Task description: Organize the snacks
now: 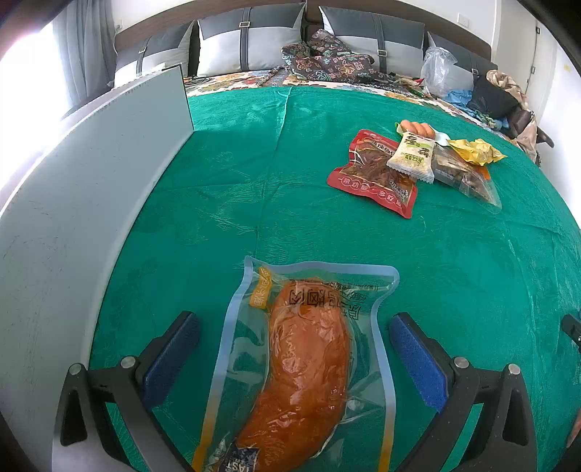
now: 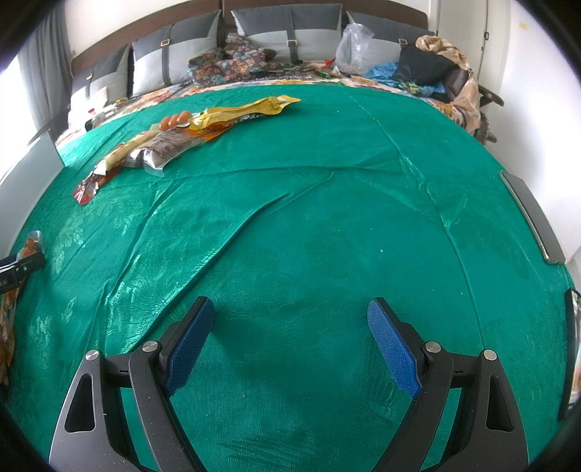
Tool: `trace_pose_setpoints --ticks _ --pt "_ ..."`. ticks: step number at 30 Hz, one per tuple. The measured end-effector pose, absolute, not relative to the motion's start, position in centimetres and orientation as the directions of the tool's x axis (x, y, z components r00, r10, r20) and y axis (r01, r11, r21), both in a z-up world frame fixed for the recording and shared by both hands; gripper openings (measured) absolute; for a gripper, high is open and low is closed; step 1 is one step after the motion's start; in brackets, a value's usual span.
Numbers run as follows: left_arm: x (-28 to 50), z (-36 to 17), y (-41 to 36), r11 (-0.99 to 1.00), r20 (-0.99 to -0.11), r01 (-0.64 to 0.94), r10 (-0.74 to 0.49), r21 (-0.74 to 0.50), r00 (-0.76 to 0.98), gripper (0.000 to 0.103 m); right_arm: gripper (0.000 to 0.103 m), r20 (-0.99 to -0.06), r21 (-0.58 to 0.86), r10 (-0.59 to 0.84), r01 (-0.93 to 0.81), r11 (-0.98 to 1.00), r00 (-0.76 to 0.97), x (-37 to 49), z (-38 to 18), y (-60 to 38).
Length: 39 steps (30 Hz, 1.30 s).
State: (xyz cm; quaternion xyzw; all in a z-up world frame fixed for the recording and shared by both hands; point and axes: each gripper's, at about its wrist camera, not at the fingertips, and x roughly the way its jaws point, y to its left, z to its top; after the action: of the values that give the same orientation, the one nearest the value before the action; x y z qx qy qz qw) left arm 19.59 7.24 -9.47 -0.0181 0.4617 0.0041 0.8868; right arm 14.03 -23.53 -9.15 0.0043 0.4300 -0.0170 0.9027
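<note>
Left gripper (image 1: 294, 348) is straddling the vacuum-packed chicken pouch (image 1: 305, 366) at 6 o'clock on the green bedspread (image 1: 254, 174), jaws wide, not yet touching: grasp step. Next move likely calls for closing, then carrying it to the snack pile (image 1: 410, 163) at 1 o'clock. Right gripper (image 2: 290, 341) is hovering, jaws spread and empty.

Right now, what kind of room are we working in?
Most likely a bedroom: grey pillows lean against a wooden headboard, and the snacks lie on a green bedspread, with clothes piled beside them.

Your left tool (image 1: 294, 348) stands wide open, straddling the clear chicken pouch (image 1: 305, 366) on the green cloth (image 1: 254, 181). Snack pile (image 1: 410, 167) lies well apart, far right.
</note>
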Motion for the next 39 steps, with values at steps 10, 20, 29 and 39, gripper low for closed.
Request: trace_pose_setpoints --ticks 10,20,29,39 --pt "19.6 -9.5 7.3 0.999 -0.819 -0.024 -0.010 -0.028 0.574 0.103 0.089 -0.777 -0.007 -0.027 0.034 0.999 0.629 14.0 -9.2 -23.5" --pt "19.6 -9.5 7.3 0.999 -0.819 -0.023 -0.011 -0.029 0.574 0.103 0.089 -0.777 -0.010 -0.029 0.034 0.999 0.628 14.1 -9.2 -23.4" --pt "19.7 -9.4 7.3 0.999 -0.819 -0.023 -0.011 -0.029 0.574 0.103 0.087 -0.782 0.162 0.077 0.084 0.983 0.618 19.8 -6.4 -24.9" --pt "19.8 -9.5 7.3 0.999 -0.819 -0.023 -0.011 -0.030 0.574 0.103 0.089 -0.822 0.389 0.195 0.278 0.878 0.534 41.0 -7.2 -22.5"
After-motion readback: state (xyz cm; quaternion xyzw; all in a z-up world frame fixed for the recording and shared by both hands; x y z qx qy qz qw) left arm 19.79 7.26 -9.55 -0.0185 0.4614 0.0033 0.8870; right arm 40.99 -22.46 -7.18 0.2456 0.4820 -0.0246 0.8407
